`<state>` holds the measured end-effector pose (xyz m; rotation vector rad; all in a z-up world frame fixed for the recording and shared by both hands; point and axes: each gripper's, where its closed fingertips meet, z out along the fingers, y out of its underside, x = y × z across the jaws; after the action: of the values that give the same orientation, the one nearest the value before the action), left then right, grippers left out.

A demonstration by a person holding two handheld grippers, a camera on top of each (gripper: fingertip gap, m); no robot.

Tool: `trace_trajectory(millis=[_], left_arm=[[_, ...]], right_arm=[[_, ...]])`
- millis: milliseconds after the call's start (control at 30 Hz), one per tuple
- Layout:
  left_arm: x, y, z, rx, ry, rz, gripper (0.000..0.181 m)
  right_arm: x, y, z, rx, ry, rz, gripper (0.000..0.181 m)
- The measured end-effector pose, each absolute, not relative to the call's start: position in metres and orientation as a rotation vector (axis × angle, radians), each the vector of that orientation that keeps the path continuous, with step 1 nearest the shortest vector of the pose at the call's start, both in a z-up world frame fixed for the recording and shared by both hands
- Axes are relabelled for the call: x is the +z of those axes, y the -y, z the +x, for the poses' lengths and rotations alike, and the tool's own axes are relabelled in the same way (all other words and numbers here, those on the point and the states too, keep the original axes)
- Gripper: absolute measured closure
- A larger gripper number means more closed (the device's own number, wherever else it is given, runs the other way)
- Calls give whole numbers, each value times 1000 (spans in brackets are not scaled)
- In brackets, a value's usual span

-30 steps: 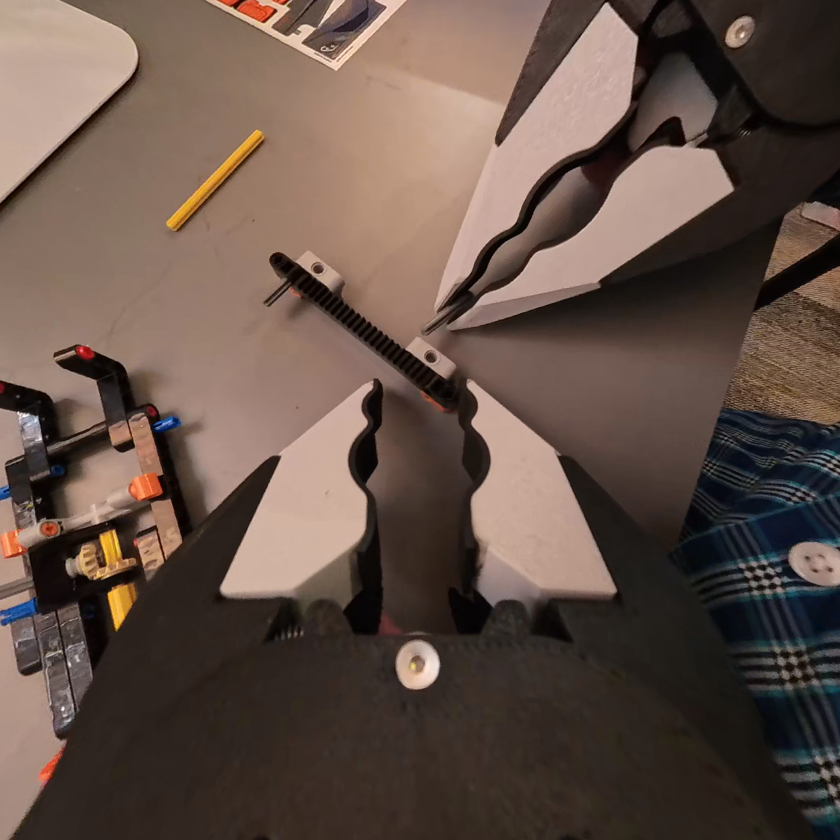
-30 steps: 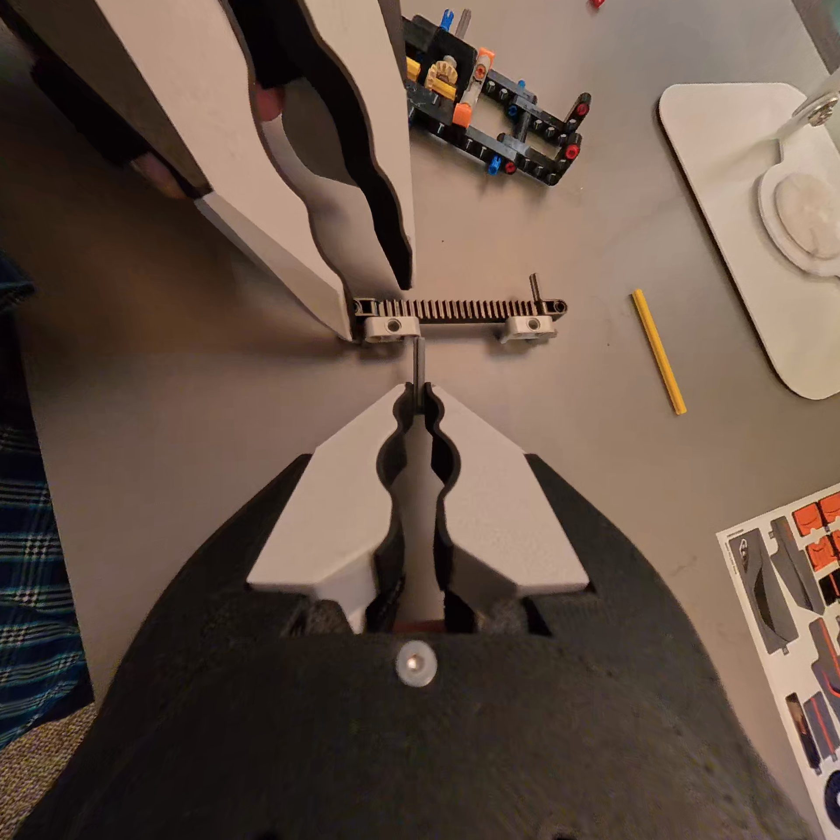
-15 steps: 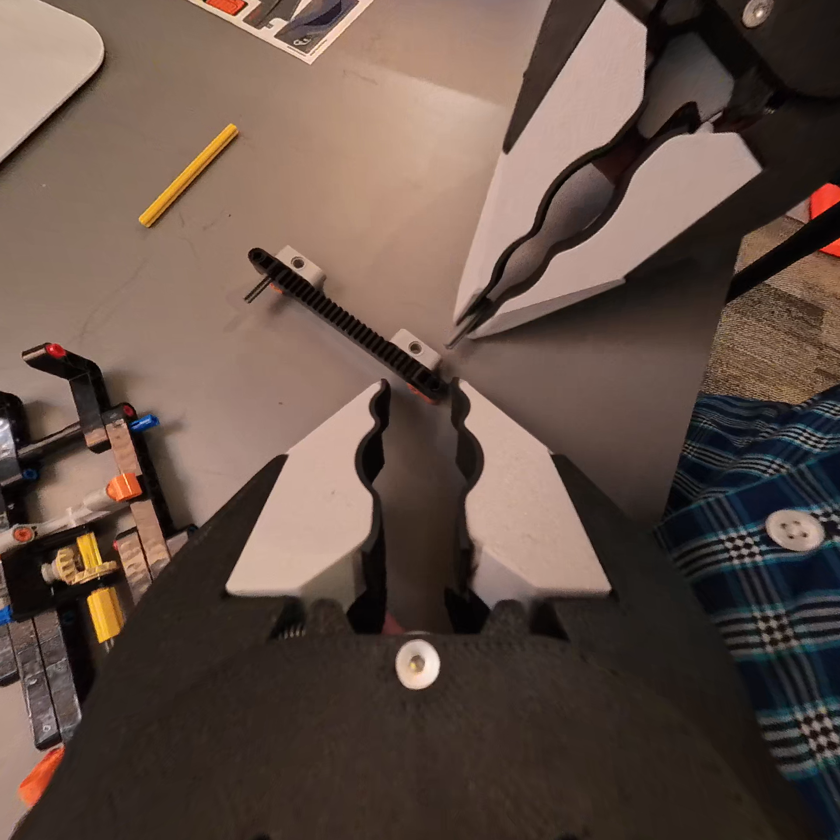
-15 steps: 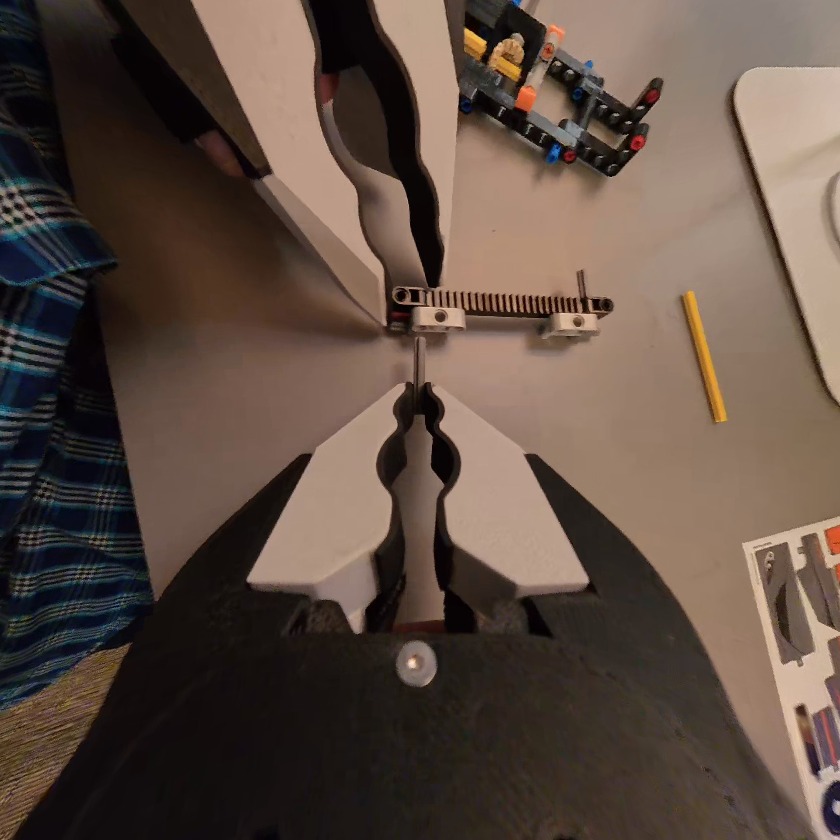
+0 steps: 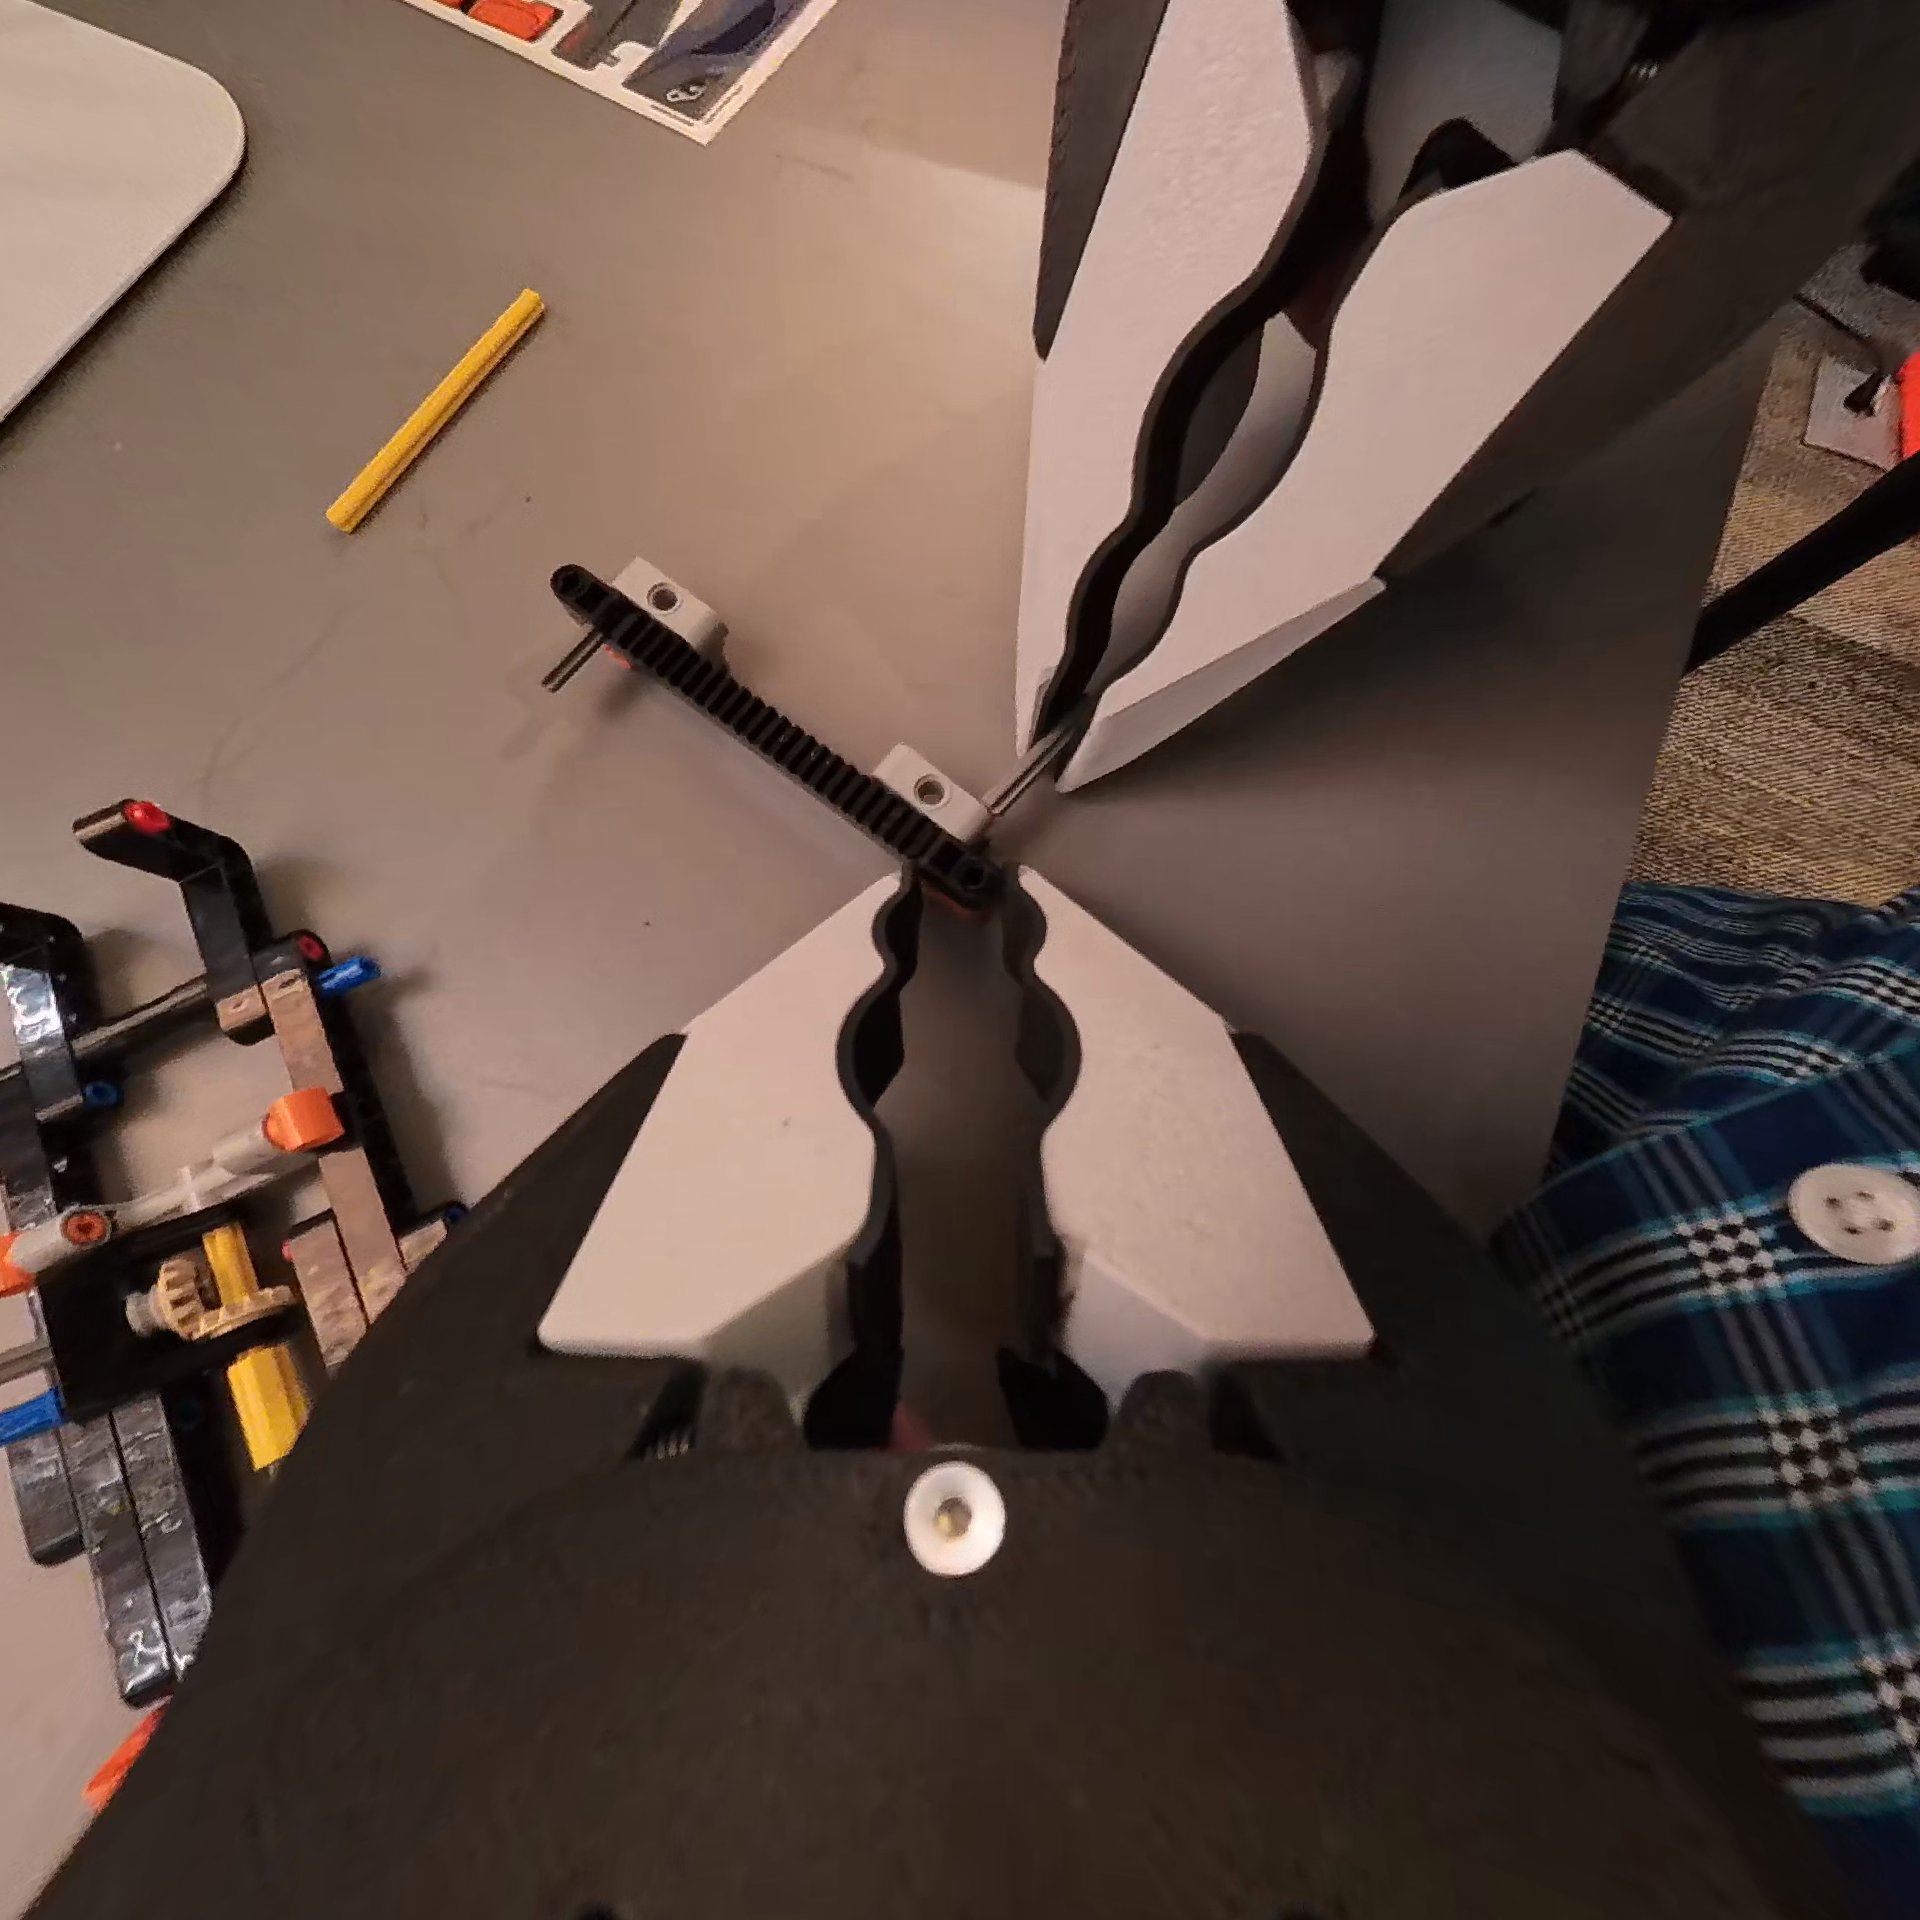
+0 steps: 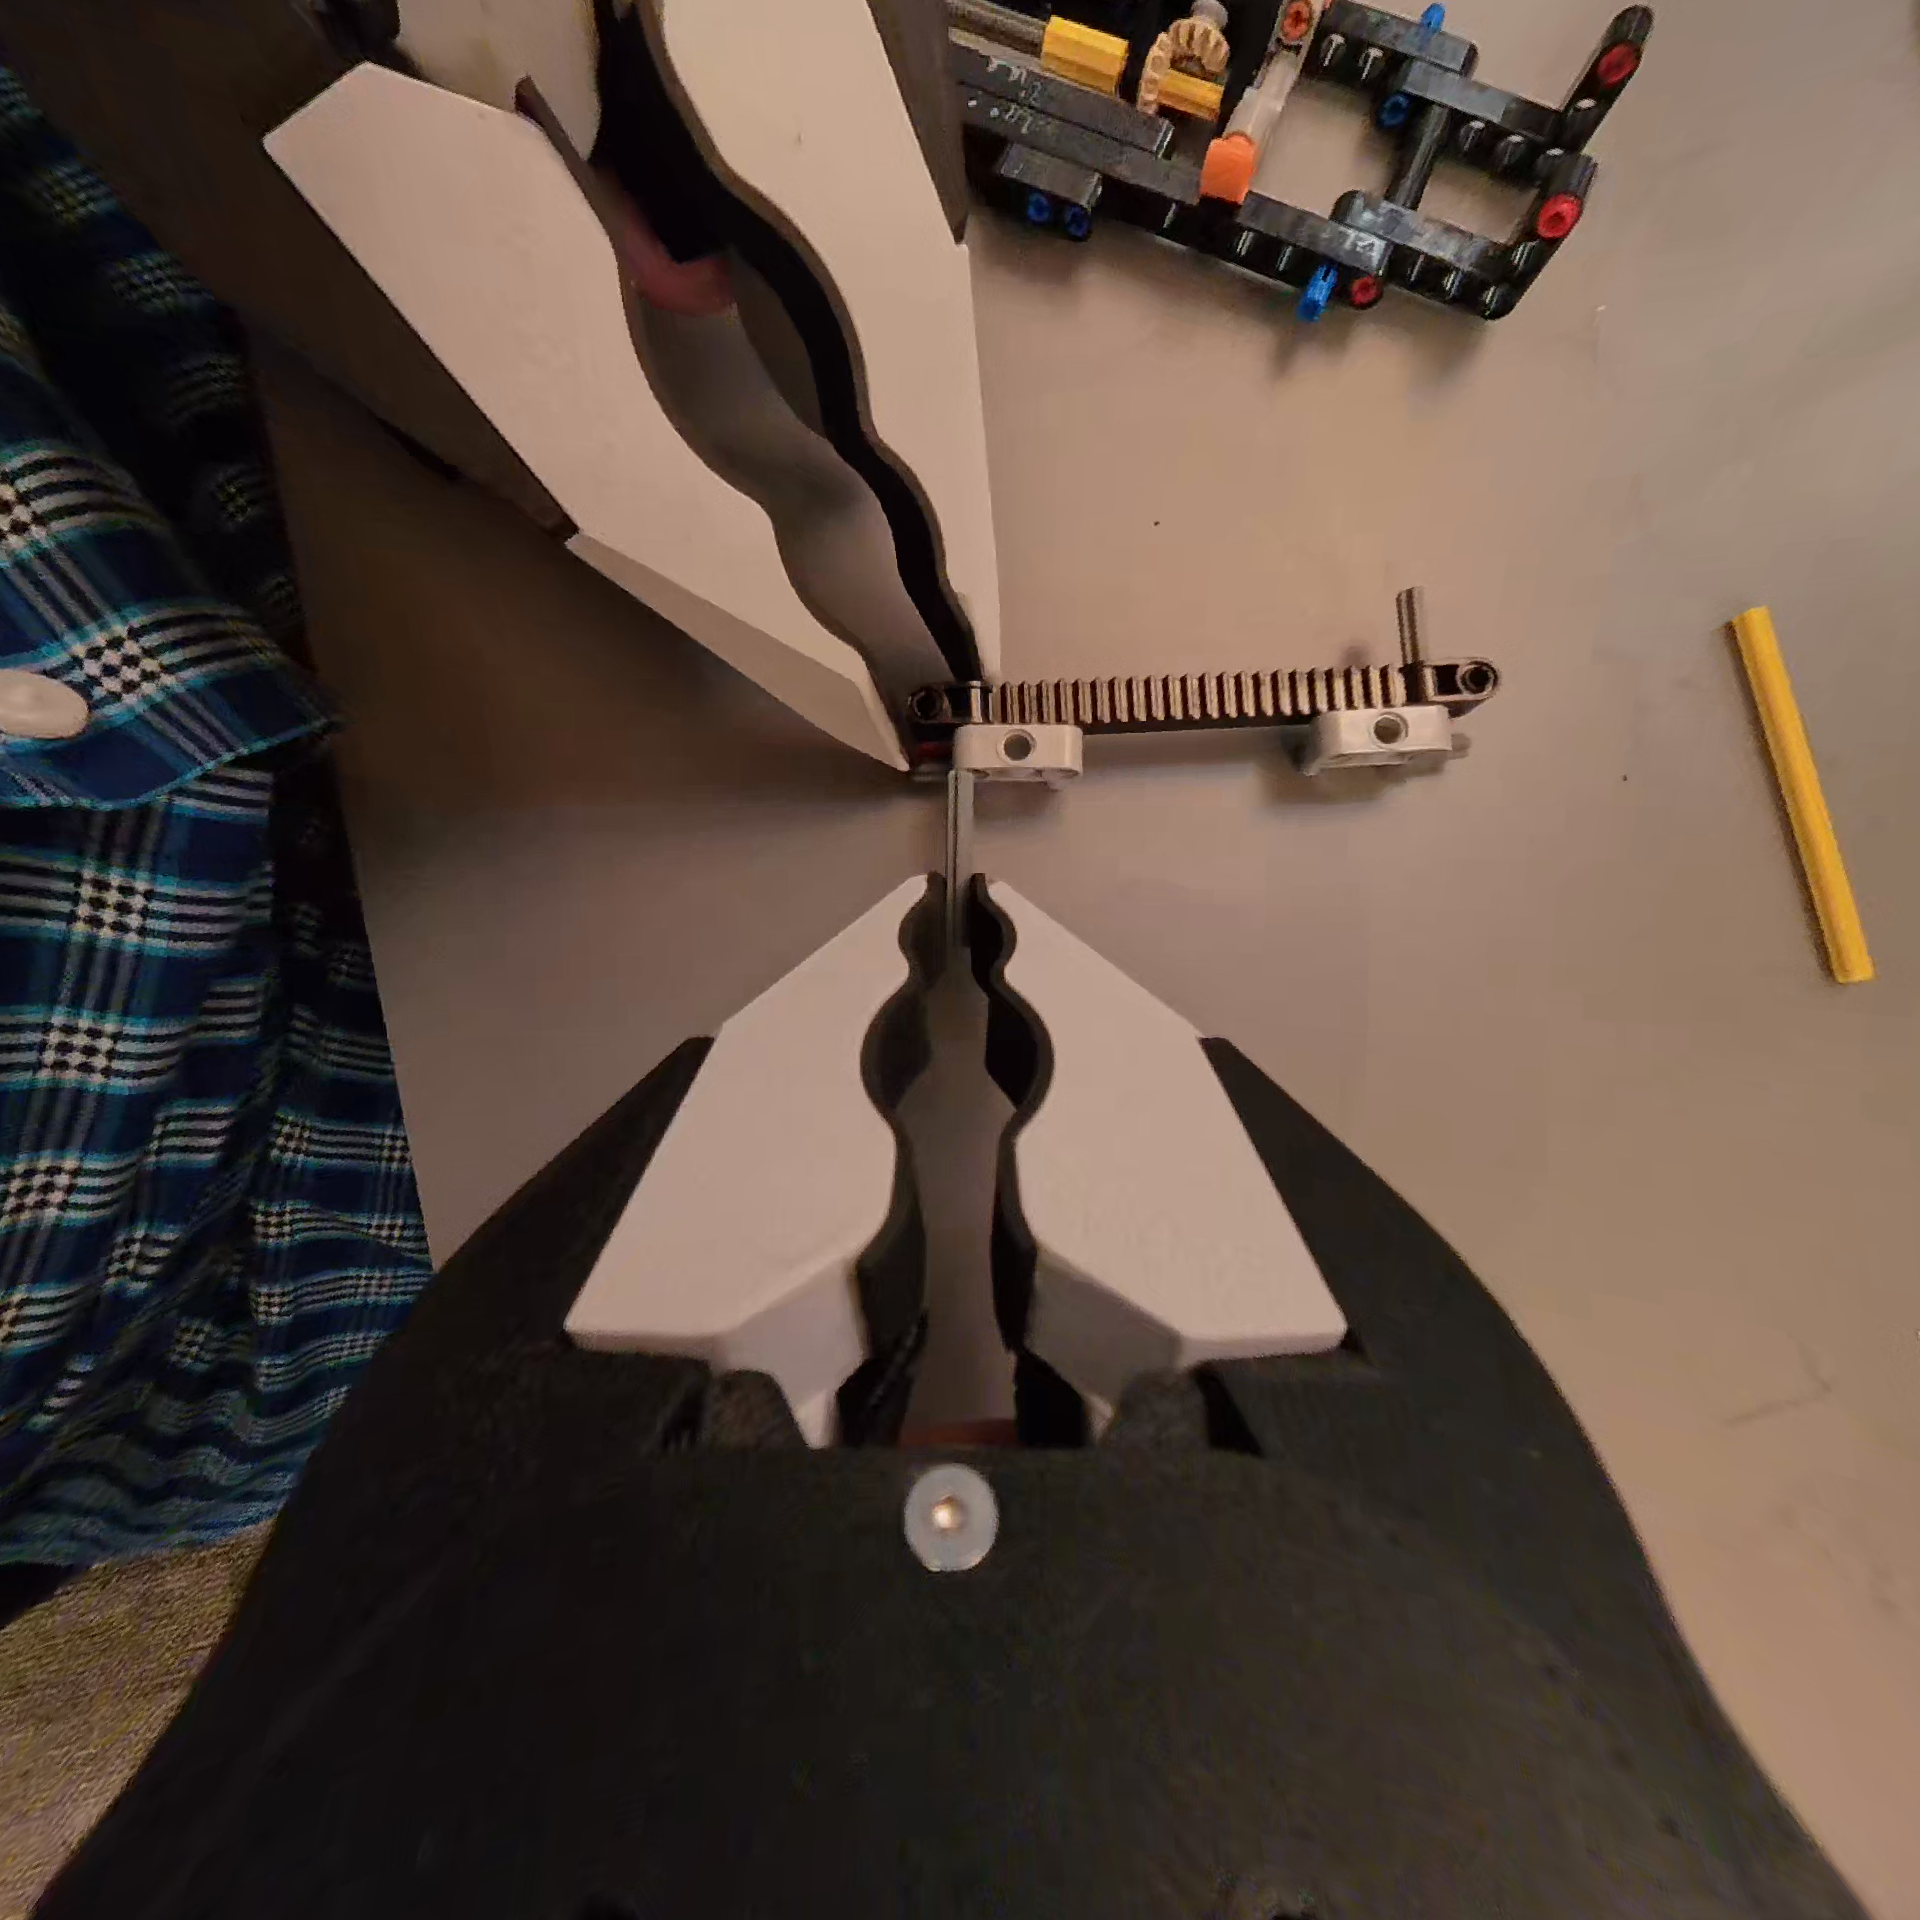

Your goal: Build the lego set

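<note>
A black gear rack (image 5: 790, 743) with two light grey connectors lies on the grey table. My left gripper (image 5: 958, 899) is closed on the rack's near end; it also shows in the right wrist view (image 6: 935, 717). My right gripper (image 6: 956, 894) is shut on a thin dark grey axle (image 6: 958, 831). The axle's tip touches the side of the near grey connector (image 6: 1013, 746). In the left wrist view the right gripper (image 5: 1055, 727) comes in from the upper right with the axle (image 5: 1023, 779). A second short axle (image 6: 1410, 623) sticks out at the rack's far end.
A part-built black chassis (image 5: 208, 1143) with orange, yellow and blue parts lies left of my left gripper. A loose yellow axle (image 5: 436, 410), a sticker sheet (image 5: 644, 52) and a white board (image 5: 94, 177) lie beyond. A plaid shirt (image 5: 1766, 1247) and carpet (image 5: 1787, 779) border the table edge. Less than 4 cm separates the two grippers' tips.
My left gripper's jaws have narrowed onto the rack's end. My right gripper has moved the axle forward until its tip meets the near grey connector.
</note>
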<state>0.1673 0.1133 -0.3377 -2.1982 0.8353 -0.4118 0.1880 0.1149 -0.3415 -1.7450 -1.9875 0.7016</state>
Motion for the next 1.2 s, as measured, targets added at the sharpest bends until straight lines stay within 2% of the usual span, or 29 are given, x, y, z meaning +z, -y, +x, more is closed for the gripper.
trace_trajectory(millis=[733,1200], left_arm=[[-340,-115,169,-443,-841,-2218,169],[-339,-117,170,-546,-808,-2242,170]], right_arm=[[-342,-119,183,643,2139,-1813,180],[-342,-127,180,512,2252,-1481,180]])
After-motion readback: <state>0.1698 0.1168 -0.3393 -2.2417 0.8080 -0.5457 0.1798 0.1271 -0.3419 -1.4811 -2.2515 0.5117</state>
